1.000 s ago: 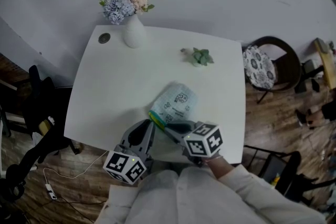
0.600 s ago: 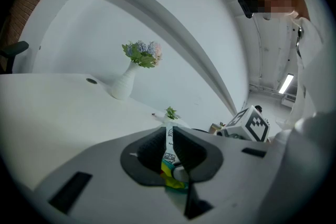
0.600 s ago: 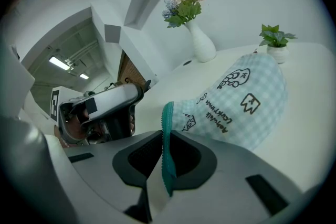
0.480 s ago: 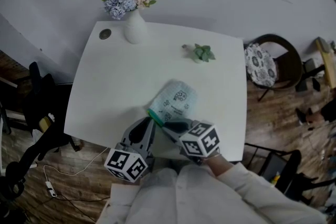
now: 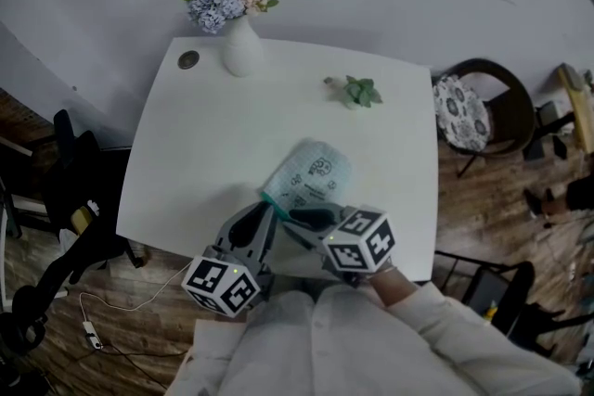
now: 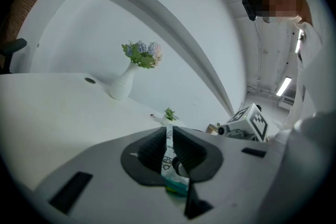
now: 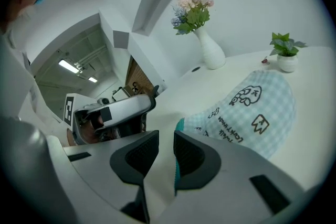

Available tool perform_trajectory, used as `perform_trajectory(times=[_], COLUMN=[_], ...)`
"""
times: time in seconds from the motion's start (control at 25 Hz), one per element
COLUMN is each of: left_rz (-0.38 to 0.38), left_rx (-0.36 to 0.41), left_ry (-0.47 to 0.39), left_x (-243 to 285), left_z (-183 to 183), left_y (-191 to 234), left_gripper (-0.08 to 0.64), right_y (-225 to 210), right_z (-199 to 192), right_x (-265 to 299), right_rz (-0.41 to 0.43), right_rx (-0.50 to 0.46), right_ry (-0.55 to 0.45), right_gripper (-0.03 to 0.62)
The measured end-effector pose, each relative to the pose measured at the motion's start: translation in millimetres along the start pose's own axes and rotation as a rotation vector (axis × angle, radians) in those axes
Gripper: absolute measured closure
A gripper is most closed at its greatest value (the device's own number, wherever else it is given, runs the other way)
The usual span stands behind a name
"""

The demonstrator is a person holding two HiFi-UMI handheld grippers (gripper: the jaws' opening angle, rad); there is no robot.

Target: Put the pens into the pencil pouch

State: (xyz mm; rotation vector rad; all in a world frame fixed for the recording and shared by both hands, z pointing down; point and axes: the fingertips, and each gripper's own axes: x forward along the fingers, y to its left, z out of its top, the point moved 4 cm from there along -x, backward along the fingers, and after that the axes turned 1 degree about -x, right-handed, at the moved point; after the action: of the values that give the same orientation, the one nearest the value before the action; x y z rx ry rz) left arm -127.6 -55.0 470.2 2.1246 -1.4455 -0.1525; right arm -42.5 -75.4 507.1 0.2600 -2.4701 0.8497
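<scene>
White wall and wooden floor frame a white worktop (image 5: 186,162), bare of any pens that I can see. Close to its near edge lies the checked pencil pouch (image 5: 311,176), its teal-trimmed end towards the person. The left tongs (image 6: 168,145) pinch that end's fabric, probably to steady the pouch and lift its mouth. The right tongs (image 7: 166,153) have just been opening and stand spread; the teal trim lies beside one pad, unpressed, apparently released. A flower vase (image 5: 239,56) and small potted plant (image 5: 355,95) stand well apart, out of the way.
</scene>
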Motion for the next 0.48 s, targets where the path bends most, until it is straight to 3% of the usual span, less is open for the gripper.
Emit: perform_trajectory(times=[0.28, 0.48], left_rz=[-0.046, -0.084], left_rx=[0.019, 0.045], left_ry=[0.049, 0.104], left_x=[1, 2], left_z=[5, 8], left_y=[-6, -13], left_gripper=[0.529, 0.534], right_y=[17, 20], right_z=[19, 32], right_x=[-22, -48], right_rz=[0.126, 0.103], right_rx=[-0.069, -0.141], right_ry=[-0.029, -0.047], right_gripper=[0.554, 0.581])
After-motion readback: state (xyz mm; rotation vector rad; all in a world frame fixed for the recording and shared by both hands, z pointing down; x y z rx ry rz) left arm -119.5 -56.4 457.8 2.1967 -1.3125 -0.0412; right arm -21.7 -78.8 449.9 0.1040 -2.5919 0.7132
